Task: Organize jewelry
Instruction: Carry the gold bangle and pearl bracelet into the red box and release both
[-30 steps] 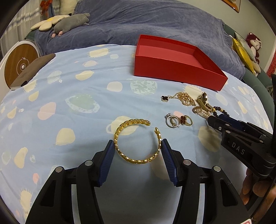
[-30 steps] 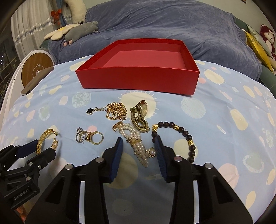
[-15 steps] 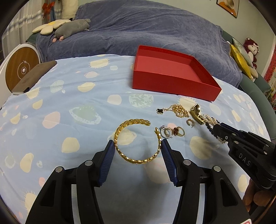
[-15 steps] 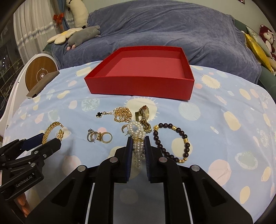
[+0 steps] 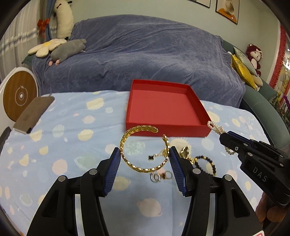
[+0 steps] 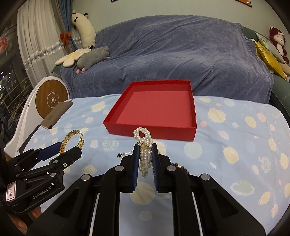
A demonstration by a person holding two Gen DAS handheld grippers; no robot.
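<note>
Lower centre of the left wrist view: left gripper clamped across an open gold chain-link bangle, lifted clear of the spotted blue tablecloth. Lower centre of the right wrist view: right gripper pinched on a pearl bracelet, jaws just closed, strands dangling. Centre frame: empty red box just ahead. Best carried level over the near wall before release, 1 piece each side, the hanging pearls kept clear of the rim.

Sofa stood behind the table, draped in a blue-grey throw. Plush toys lay at its left end. Sheer curtains hung left; framed pictures on the wall.
</note>
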